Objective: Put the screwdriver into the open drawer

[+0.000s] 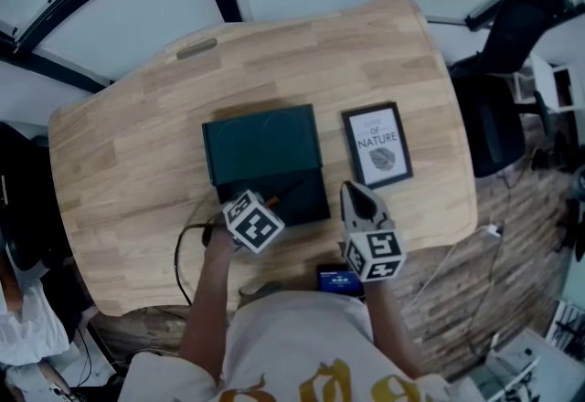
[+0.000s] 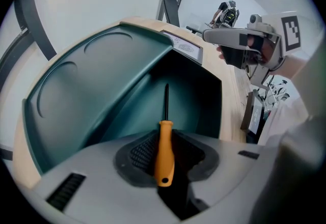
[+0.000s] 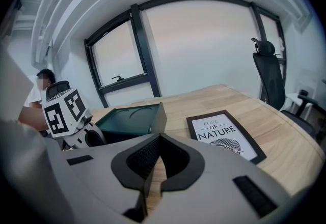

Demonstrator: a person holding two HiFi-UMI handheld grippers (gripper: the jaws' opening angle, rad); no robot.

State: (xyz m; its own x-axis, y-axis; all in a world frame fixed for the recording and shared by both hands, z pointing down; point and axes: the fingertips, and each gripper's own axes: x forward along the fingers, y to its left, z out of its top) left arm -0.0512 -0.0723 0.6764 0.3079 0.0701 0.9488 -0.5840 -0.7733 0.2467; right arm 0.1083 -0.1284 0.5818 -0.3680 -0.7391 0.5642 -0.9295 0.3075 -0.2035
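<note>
A screwdriver (image 2: 164, 151) with an orange handle sits between the pads of my left gripper (image 2: 164, 139), which is shut on it. Its black shaft points into the open drawer (image 2: 191, 101) of a dark green drawer box (image 2: 97, 90). In the head view the left gripper (image 1: 270, 202) hovers over the drawer's (image 1: 306, 199) front, with the screwdriver (image 1: 285, 190) above the cavity. My right gripper (image 1: 352, 195) is beside the drawer's right edge. Its jaws (image 3: 155, 139) are shut with nothing between them.
A framed "Love of Nature" print (image 1: 377, 144) lies flat to the right of the box (image 1: 263, 142). A black cable (image 1: 183, 245) loops at the wooden table's (image 1: 128, 163) near left edge. A small dark device (image 1: 340, 280) lies by the near edge. An office chair (image 1: 498, 117) stands to the right.
</note>
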